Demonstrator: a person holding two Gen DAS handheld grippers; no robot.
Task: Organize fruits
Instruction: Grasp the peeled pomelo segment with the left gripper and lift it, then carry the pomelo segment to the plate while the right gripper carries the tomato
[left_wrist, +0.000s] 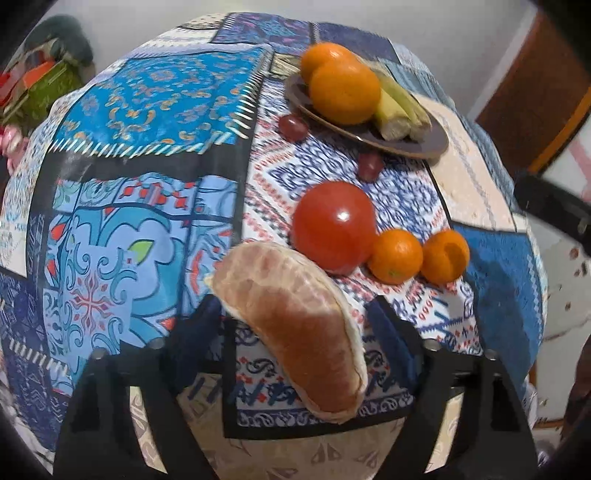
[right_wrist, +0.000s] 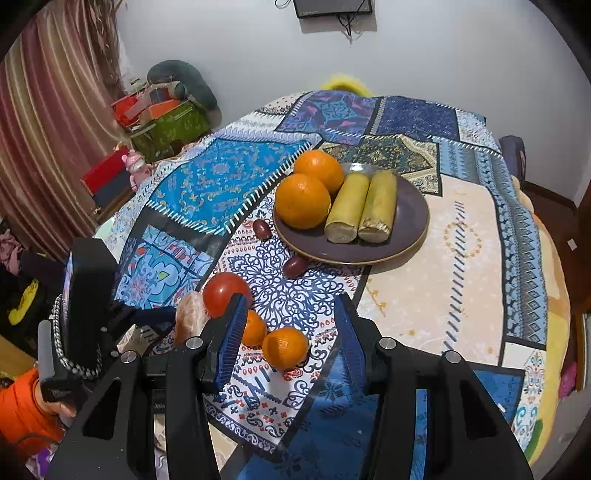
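A peeled pomelo wedge (left_wrist: 295, 325) lies between the open fingers of my left gripper (left_wrist: 295, 317); whether the pads touch it I cannot tell. It also shows in the right wrist view (right_wrist: 190, 317). Just beyond it sit a red tomato (left_wrist: 334, 225) and two small tangerines (left_wrist: 395, 255) (left_wrist: 445, 255). A dark plate (right_wrist: 406, 236) holds two big oranges (right_wrist: 303, 201) and two sugarcane pieces (right_wrist: 364, 206). Two dark red grapes (right_wrist: 261, 229) (right_wrist: 295, 266) lie beside the plate. My right gripper (right_wrist: 291, 343) is open and empty, with a tangerine (right_wrist: 285, 348) between its fingers.
The fruit lies on a round table under a patterned blue patchwork cloth (right_wrist: 221, 184). Boxes and clutter (right_wrist: 162, 118) stand by a striped curtain at the left. A wooden chair (left_wrist: 532, 92) stands past the table's right edge.
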